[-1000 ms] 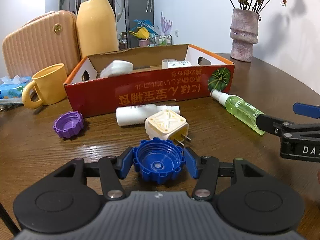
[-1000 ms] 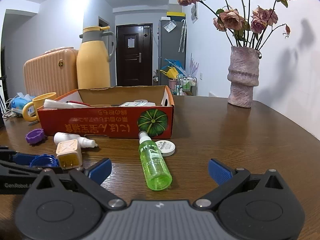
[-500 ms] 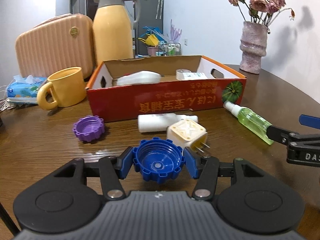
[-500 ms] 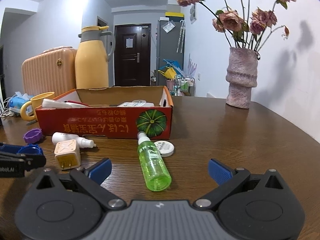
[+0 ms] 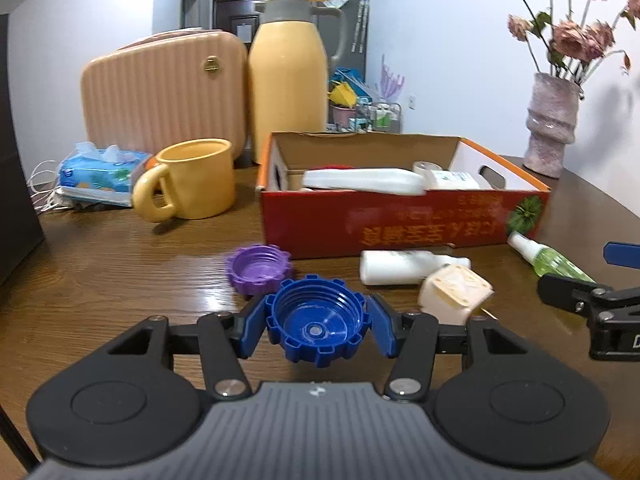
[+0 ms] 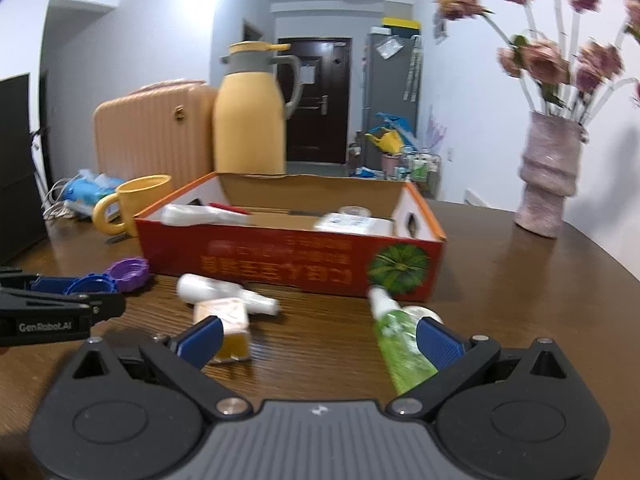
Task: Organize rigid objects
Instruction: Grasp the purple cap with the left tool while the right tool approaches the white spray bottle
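In your left wrist view, your left gripper (image 5: 316, 326) sits low in the centre of the frame, its blue pads clenched on either side of the ridged blue plastic bottle cap (image 5: 316, 322), which faces hollow side up. Just above and left of it, a smaller purple ridged cap (image 5: 258, 263) lies on the dark wooden table (image 5: 120, 272). To the right of the blue cap are a cream square plug adapter (image 5: 456, 294) and, behind it, a white plastic bottle (image 5: 400, 267) lying on its side. The red cardboard box (image 5: 400, 220) fills the middle right, holding several white items. A green spray bottle (image 5: 550, 259) lies at the far right, next to your right gripper's black tip. A yellow mug (image 5: 192, 191) stands at the left of the box.

In your right wrist view, your right gripper (image 6: 316, 334) is spread wide with nothing between the pads; the plug adapter (image 6: 226, 318) shows behind its left pad and the green spray bottle (image 6: 396, 344) behind its right. Your left gripper (image 6: 74, 294) enters from the left edge with the blue cap (image 6: 90, 285) in it, beside the purple cap (image 6: 129, 269). The red box (image 6: 288, 256) lies across the middle.
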A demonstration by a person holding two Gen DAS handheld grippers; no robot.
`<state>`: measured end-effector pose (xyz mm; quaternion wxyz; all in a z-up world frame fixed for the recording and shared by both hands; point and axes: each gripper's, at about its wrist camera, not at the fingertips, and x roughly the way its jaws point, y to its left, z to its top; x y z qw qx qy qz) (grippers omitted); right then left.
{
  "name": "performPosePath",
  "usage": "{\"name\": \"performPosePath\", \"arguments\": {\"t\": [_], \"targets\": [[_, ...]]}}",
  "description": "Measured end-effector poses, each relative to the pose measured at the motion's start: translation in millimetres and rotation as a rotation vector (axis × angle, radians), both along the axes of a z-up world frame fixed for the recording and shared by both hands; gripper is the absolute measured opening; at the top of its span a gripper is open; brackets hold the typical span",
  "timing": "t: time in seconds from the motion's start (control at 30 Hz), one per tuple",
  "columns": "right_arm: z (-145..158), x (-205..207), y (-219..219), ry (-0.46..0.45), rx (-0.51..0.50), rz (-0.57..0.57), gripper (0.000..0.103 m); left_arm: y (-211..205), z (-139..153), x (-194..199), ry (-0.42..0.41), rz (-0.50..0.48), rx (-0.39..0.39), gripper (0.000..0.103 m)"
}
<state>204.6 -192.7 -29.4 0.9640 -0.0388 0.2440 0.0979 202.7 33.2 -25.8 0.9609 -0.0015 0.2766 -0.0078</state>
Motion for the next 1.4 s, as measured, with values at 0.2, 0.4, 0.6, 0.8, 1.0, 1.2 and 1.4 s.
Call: {"name": "performPosePath", "arguments": {"t": [0.2, 0.4, 0.6, 0.8, 1.0, 1.2, 1.4], "targets": [[7.9, 15.2, 35.9, 0.035, -0.009, 0.047, 0.103, 21.9, 3.7, 0.3, -0.019, 0.039, -0.004, 0.055], [11.8, 39.7, 64.6, 0.101, 0.012, 0.033, 0.103, 43.5, 6.6, 2.7, -0.027, 0.084, -0.015, 0.055], [7.5, 64.3, 89.2, 0.174, 0.022, 0.001, 0.103, 56.3, 7.4, 5.3, -0.025, 0.108, -0.017, 0.055], [2.1, 84.2, 106.7, 0.220, 0.006, -0.037, 0.103, 63.3, 7.6, 6.7, -0.025, 0.113, -0.014, 0.055], [-5.0, 96.4, 116.7, 0.244, -0.021, -0.062, 0.103, 72.0, 6.7, 11.8, -0.016, 0.132, -0.021, 0.055], [-12.3, 108.9, 118.5, 0.271, -0.016, -0.091, 0.103, 76.7, 7.3, 11.8, -0.016, 0.138, -0.025, 0.055], [-17.0, 116.5, 120.5, 0.285, -0.004, -0.106, 0.103, 76.9, 8.7, 10.1, -0.025, 0.133, -0.030, 0.055]]}}
